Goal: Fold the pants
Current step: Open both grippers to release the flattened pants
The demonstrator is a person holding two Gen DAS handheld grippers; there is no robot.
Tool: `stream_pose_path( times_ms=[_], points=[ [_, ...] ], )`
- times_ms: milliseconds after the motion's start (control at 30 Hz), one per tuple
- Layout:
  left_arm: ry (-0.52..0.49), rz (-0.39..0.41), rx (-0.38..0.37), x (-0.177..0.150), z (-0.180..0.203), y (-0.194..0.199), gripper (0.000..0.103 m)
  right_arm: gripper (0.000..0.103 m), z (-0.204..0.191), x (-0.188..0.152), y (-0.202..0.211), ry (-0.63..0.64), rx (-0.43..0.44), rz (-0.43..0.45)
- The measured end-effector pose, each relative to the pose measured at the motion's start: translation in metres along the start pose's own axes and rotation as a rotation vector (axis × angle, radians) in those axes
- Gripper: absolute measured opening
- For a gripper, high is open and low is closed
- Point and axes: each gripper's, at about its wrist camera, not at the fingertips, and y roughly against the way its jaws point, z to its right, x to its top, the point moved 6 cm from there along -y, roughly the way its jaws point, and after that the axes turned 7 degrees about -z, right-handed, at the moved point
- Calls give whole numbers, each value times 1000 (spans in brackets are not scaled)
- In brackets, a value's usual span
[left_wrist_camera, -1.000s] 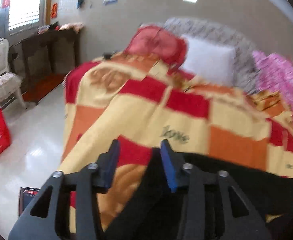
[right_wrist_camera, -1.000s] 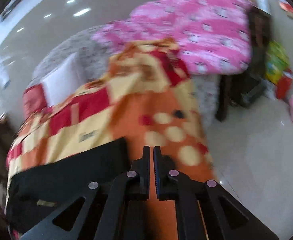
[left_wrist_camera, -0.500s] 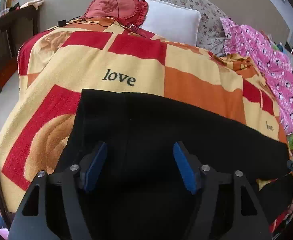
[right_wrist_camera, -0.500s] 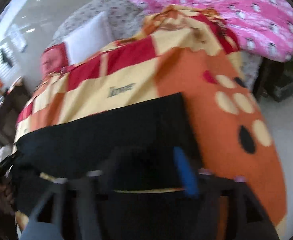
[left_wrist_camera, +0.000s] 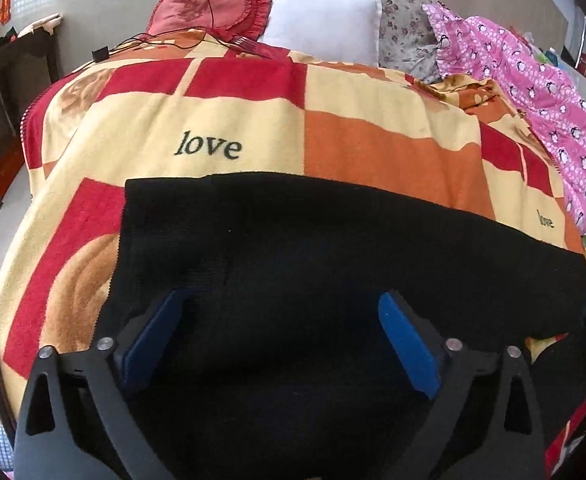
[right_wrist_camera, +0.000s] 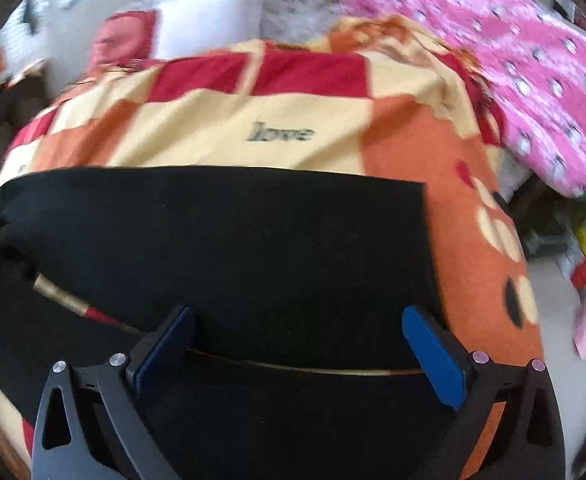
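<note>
Black pants [left_wrist_camera: 333, 248] lie flat across the near part of a bed, on a red, orange and cream checked blanket [left_wrist_camera: 253, 120] with the word "love". They also show in the right wrist view [right_wrist_camera: 221, 240], where a nearer black layer overlaps the bed edge. My left gripper [left_wrist_camera: 281, 332] is wide open and empty, over the left part of the pants. My right gripper [right_wrist_camera: 301, 344] is wide open and empty, over the right part of the pants near their right edge.
A white pillow [left_wrist_camera: 321, 20], a red cushion [left_wrist_camera: 213, 4] and a pink patterned quilt [left_wrist_camera: 549, 96] lie at the far side of the bed. A black cable [left_wrist_camera: 141, 44] runs across the blanket. A dark table [left_wrist_camera: 9, 76] stands at the left. Floor shows to the right [right_wrist_camera: 565, 320].
Both grippers have opened wide, the right from shut. Both views have swung down over the black pants, which now fill the near part of each view.
</note>
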Motion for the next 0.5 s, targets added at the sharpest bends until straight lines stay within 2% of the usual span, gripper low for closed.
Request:
stream_pose_path(
  times_ms=[33,133,200,267,333,433,500],
  points=[
    [0,-1,-4,0,1,0,101,101,4,7,4,-50,-19,12],
    [-7,-4,-3,0,2,-1,102,99,5,27,17,-130,67,96],
    [-4,-2,-8,1,2,-1,102,101,2,41,16,-148,106,118],
    [2,1,-19,1,2,0,102,101,-4,55,-1,-112,124,95],
    [5,3,-25,1,2,0,103,103,-6,57,-23,-91,142,24],
    [-2,-4,-19,1,3,-2,103,102,-16,56,-33,41,62,33],
    [-9,-10,-7,1,4,-3,103,102,-16,54,-32,33,59,41]
  ],
)
